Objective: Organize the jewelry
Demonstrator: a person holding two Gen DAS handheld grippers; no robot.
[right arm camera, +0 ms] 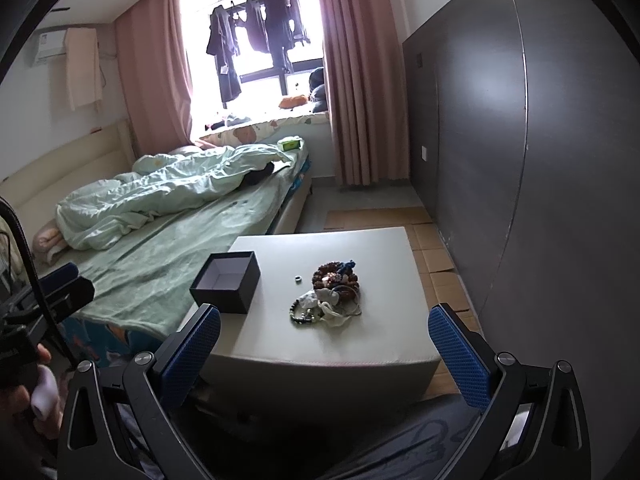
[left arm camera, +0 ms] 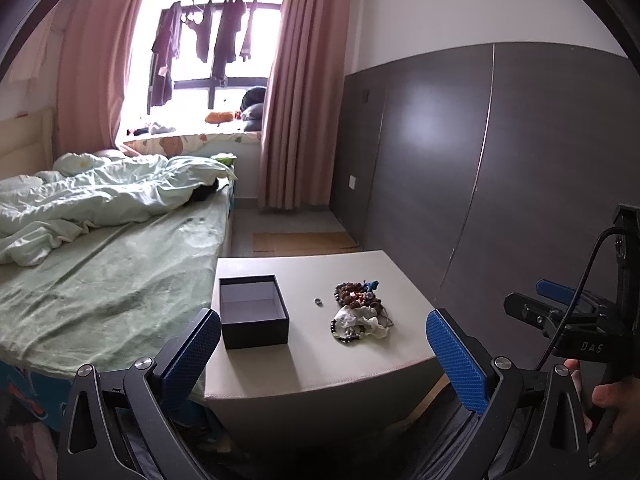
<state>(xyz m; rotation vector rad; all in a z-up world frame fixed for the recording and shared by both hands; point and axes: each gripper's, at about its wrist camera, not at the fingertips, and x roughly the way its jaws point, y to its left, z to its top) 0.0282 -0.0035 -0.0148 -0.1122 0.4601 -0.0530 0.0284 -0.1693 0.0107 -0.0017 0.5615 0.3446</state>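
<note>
Both sets of tongs stand wide apart and hold nothing. Seen from the left wrist, the left tongs (left arm camera: 324, 344) hover short of the near edge of the white tabletop (left arm camera: 304, 368), and the right tongs (left arm camera: 532, 304) show at the far right of that view, held in a hand (left arm camera: 608, 404), off the tabletop's right side. From the right wrist, the right tongs (right arm camera: 324, 344) likewise sit back from the tabletop's (right arm camera: 320, 348) near edge, with the left tongs (right arm camera: 60, 284) at the far left over the bed's edge.

On the tabletop a black box (left arm camera: 254, 310) stands open, without a lid, on the left side near the bed (left arm camera: 112, 280); its pale inside looks bare. To its right, well apart from it, lies the jewelry pile (left arm camera: 360, 312): brown beaded bracelets with something blue at the far end, white pieces in the middle, and a dark beaded strand at the near edge. A small ring (left arm camera: 318, 301) lies alone between box and pile, just beside the pile and touching neither.

In the right wrist view the box (right arm camera: 226, 286), ring (right arm camera: 297, 278) and pile (right arm camera: 332, 292) keep the same order, left to right.

Pink curtains (left arm camera: 298, 92) frame a bright window (left arm camera: 212, 64) hung with dark clothes.
</note>
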